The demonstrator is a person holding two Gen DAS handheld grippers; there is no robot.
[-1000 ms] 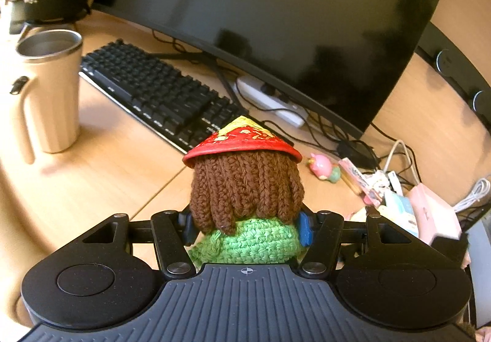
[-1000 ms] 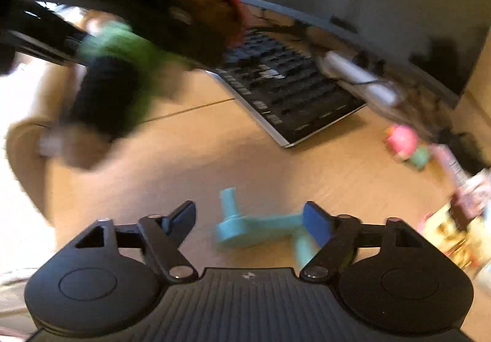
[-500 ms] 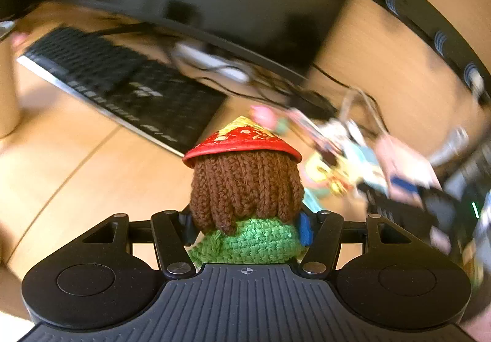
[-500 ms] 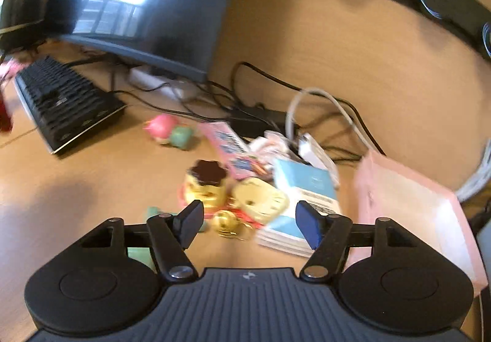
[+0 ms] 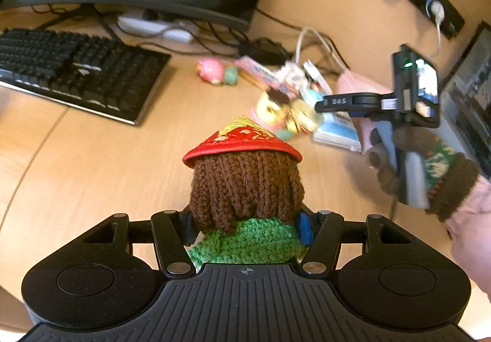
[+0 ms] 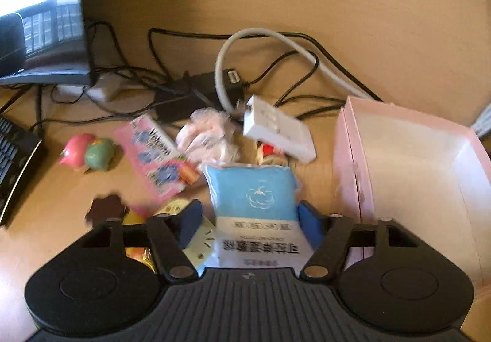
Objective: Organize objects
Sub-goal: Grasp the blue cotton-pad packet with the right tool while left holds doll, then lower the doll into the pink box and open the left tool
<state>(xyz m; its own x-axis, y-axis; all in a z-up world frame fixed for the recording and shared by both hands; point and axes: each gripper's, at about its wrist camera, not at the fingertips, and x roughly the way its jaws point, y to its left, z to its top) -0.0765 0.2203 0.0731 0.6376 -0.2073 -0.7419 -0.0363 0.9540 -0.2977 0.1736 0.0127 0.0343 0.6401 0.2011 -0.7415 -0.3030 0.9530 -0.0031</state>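
**Right claw lining up on the blue packet while the left is carrying the doll**

The left claw (image 5: 245, 224) is gripping the crocheted doll (image 5: 244, 185) by its green body, holding it upright above the surface (image 5: 92, 164), well apart from the clutter. The right claw (image 6: 250, 224) is hanging released, its jaws spread to either side of the blue packet (image 6: 254, 204), which is lying directly ahead with its long axis running along the fingers, away from the camera. Whether the pads are touching it is unclear. The pink box (image 6: 414, 164) is sitting open just to the packet's right. The right arm is plainly the nearer one, so squeezing across the packet's short width looks like the likely next move.
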